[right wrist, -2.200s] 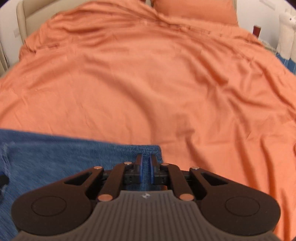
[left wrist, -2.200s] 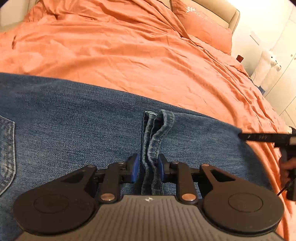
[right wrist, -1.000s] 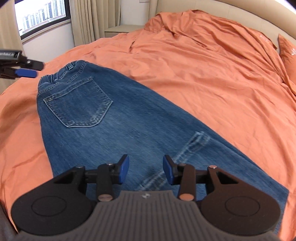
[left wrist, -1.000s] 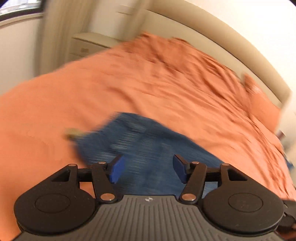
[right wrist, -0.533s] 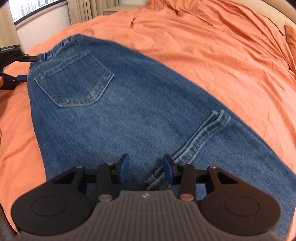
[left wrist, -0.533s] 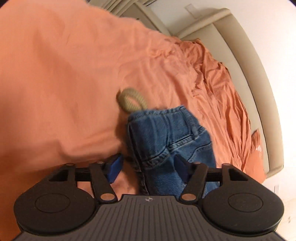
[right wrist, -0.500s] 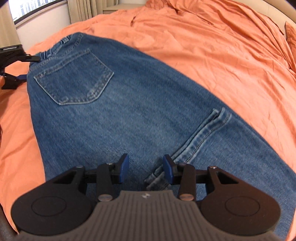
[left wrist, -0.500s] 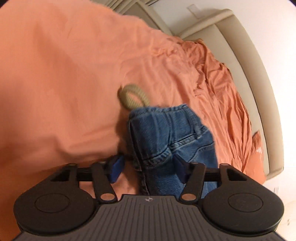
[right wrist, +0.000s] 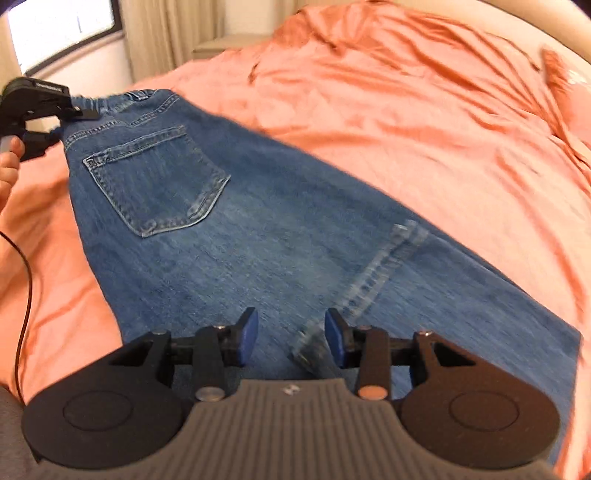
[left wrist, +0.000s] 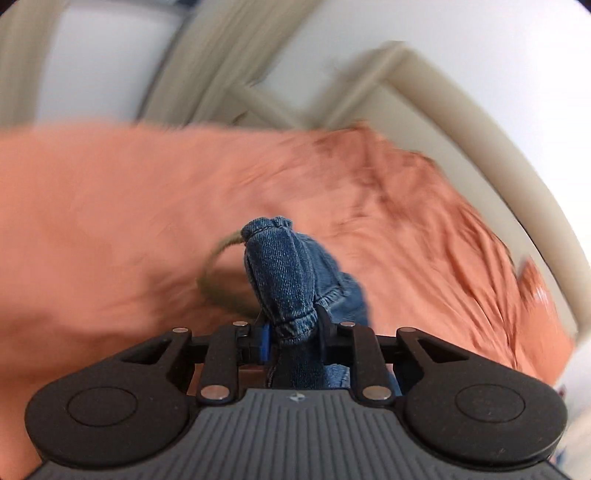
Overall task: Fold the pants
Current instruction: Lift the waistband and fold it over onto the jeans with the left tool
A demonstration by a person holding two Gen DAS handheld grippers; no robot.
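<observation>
Blue jeans (right wrist: 258, 236) lie folded lengthwise on the orange bed, back pocket (right wrist: 155, 181) up, leg hem (right wrist: 373, 273) folded back on top. My left gripper (left wrist: 293, 336) is shut on the waistband (left wrist: 284, 280), which bunches up between its fingers; it also shows in the right wrist view (right wrist: 79, 112) at the waistband's corner. My right gripper (right wrist: 291, 338) is open and empty just above the denim, with the hem's end between its fingers.
The orange duvet (right wrist: 424, 122) covers the whole bed. A beige drawstring loop (left wrist: 218, 280) hangs by the waistband. Beige headboard (left wrist: 480, 147), curtains (right wrist: 162, 33), a window (right wrist: 62, 26) and a bedside table (right wrist: 229, 42) stand behind. A cable (right wrist: 26, 295) trails at left.
My left gripper has shut on the waistband and lifted it, with the view swinging upward. My right gripper has stayed open over the folded hem, shifting slightly.
</observation>
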